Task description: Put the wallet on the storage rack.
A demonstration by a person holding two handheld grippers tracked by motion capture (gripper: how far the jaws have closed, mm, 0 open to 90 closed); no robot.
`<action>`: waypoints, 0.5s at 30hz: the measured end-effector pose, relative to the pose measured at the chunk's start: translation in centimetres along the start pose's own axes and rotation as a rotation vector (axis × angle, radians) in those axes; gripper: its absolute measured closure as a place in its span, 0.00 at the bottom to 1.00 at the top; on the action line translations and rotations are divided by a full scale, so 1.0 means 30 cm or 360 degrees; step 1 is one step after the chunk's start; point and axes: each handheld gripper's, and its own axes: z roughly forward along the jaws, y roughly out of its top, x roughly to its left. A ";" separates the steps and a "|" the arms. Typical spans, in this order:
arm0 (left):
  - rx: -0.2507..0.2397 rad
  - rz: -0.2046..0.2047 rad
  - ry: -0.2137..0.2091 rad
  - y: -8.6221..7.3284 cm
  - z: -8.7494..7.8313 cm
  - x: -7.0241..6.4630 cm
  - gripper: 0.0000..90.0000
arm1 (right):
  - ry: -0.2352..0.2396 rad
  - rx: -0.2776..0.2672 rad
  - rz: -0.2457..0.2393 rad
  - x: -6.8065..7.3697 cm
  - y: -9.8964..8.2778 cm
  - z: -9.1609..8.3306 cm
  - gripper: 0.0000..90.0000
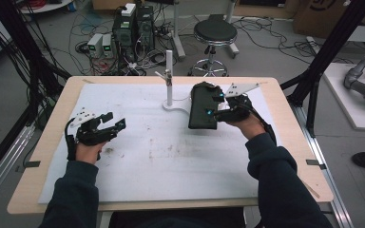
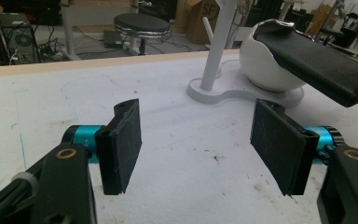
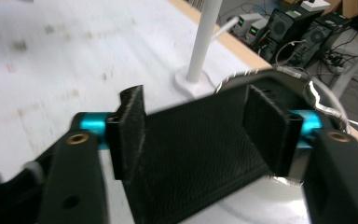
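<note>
1. Your work lies on a light wooden surface covered by a big white sheet that carries smudges and dark specks.
2. The flat black rectangular case with a textured skin sits right of centre toward the far edge. It lies tilted across the rim of a white rounded bowl, one end propped on the bowl and the other sticking out past it, as your left gripper view shows.
3. That bowl stands on the round end of a flat white base plate. From the plate's other end a slim white upright post rises, just left of the case.
4. Your right tool is at the case's right-hand edge. In the right gripper view its two black padded jaws stand spread, one on each side of the case's width, with the black cover running between them. I see no pad pressing on it, so the case is not pinched.
5. Your left tool is well apart from all this, over the bare sheet at the left side of the surface. Its jaws are spread wide with nothing between them, and they point toward the post and the bowl.
</note>
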 end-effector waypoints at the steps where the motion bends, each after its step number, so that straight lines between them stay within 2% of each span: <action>1: -0.0001 0.0000 0.0000 0.000 0.000 0.000 0.37 | -0.0023 -0.0005 -0.0053 0.013 -0.013 0.002 0.36; 3: 0.0002 0.0001 -0.0005 0.000 0.001 -0.001 0.37 | -0.0033 0.0005 -0.0175 0.042 -0.039 0.010 0.34; 5: -0.0003 0.0002 -0.0005 0.000 0.001 -0.001 0.37 | -0.0054 0.0062 -0.0291 0.069 -0.060 0.028 0.33; 7: -0.0003 -0.0003 -0.0006 0.001 0.000 0.000 0.37 | -0.0067 0.0049 -0.0361 0.089 -0.076 0.038 0.32; 10: 0.0000 -0.0004 -0.0009 0.000 0.000 0.000 0.37 | -0.0066 0.0067 -0.0397 0.111 -0.098 0.055 0.30; 15: -0.0003 -0.0008 -0.0014 0.000 0.002 -0.002 0.37 | -0.0126 0.0137 -0.0524 0.129 -0.120 0.089 0.30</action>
